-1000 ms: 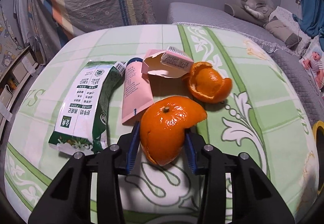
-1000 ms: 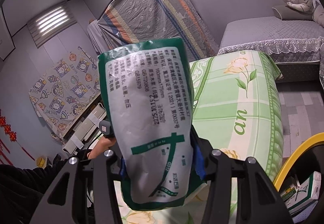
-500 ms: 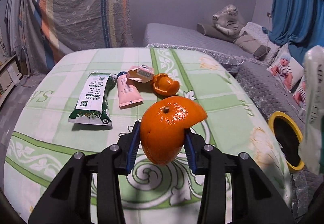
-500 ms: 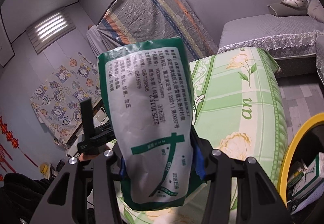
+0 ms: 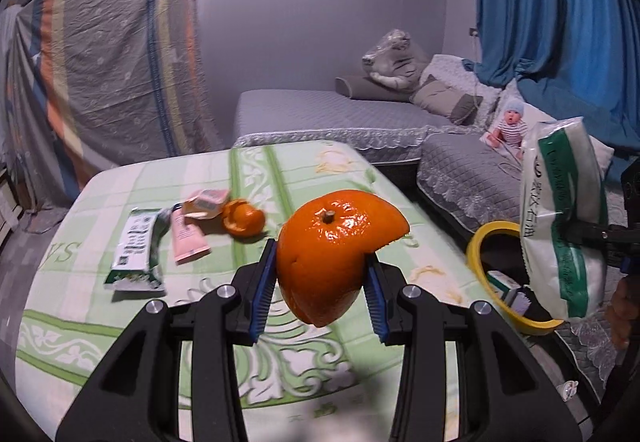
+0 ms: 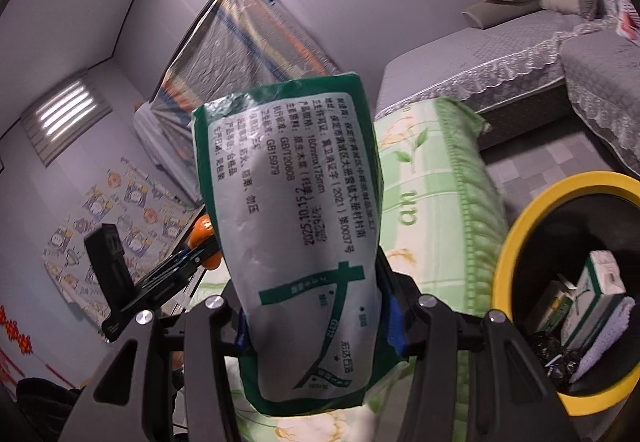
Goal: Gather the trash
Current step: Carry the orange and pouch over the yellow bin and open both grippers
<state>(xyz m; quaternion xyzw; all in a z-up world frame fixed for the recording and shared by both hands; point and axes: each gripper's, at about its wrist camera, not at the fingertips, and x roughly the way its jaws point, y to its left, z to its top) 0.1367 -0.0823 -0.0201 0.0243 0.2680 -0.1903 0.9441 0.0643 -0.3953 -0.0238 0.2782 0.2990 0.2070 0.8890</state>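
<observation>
My left gripper [image 5: 320,282] is shut on a large piece of orange peel [image 5: 332,246] and holds it above the green-patterned table [image 5: 280,170]. My right gripper [image 6: 316,326] is shut on a green and white tissue pack [image 6: 296,234], which also shows in the left wrist view [image 5: 560,218], held up beside the yellow-rimmed bin [image 6: 516,230]. The bin [image 5: 478,242] holds several boxes and wrappers. On the table lie a second orange peel [image 5: 244,218], a pink tube [image 5: 188,238], a pink torn box [image 5: 206,200] and a green and white pack [image 5: 136,254].
A grey sofa bed [image 5: 332,110] with pillows and a tiger toy [image 5: 392,58] stands behind the table. A blue curtain [image 5: 560,22] hangs at the right. A striped cloth [image 5: 112,70] covers something at the back left. The left gripper shows in the right wrist view [image 6: 160,274].
My left gripper has lifted the peel and drawn back from the table, turning right so the bin comes into view. My right gripper has carried the tissue pack closer to the bin.
</observation>
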